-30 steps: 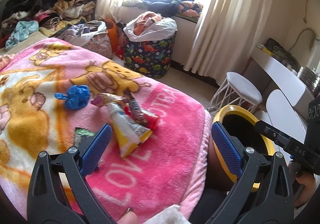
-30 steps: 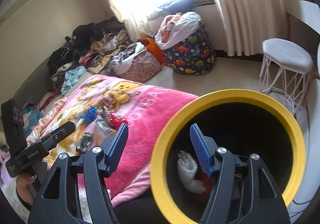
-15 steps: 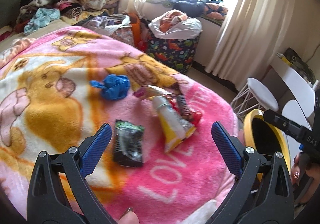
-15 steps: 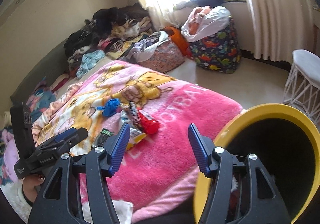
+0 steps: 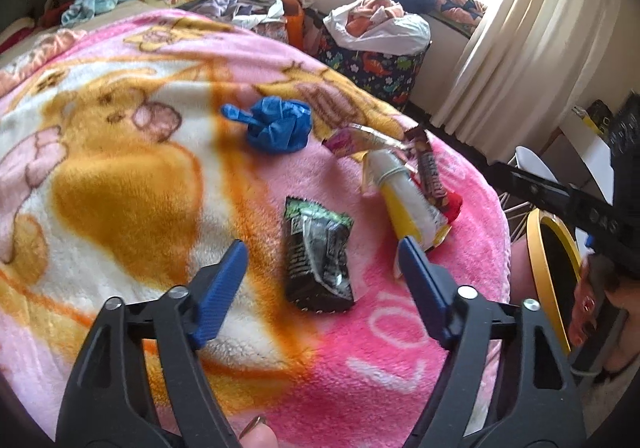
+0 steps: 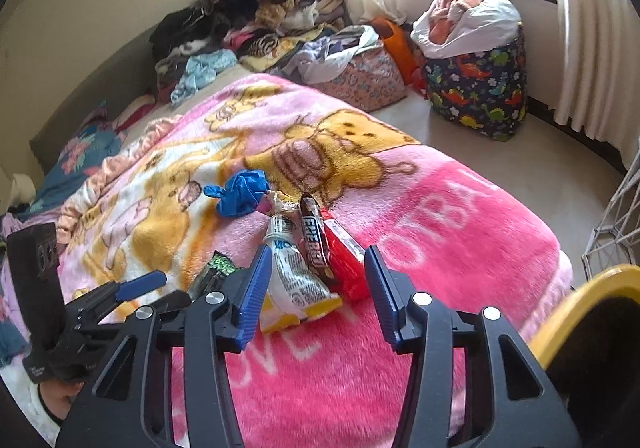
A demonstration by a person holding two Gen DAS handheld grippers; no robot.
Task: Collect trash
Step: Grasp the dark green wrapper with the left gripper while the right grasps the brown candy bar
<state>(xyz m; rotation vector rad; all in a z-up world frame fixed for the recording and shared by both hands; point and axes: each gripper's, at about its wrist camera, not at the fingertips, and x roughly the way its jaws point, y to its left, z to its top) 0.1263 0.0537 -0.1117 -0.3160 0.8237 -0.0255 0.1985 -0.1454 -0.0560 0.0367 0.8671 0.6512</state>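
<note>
Trash (image 5: 318, 254) near blanket (image 5: 400, 380) edge, yellow bin (image 5: 536, 244) beside, bare floor (image 6: 520, 163) beyond

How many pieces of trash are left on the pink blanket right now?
6: crumpled blue glove farthest back, pink foil wrapper beside it, yellow-white tube, brown snack bar, red packet, black-green wrapper nearest the left gripper. More may hide underneath.
</note>
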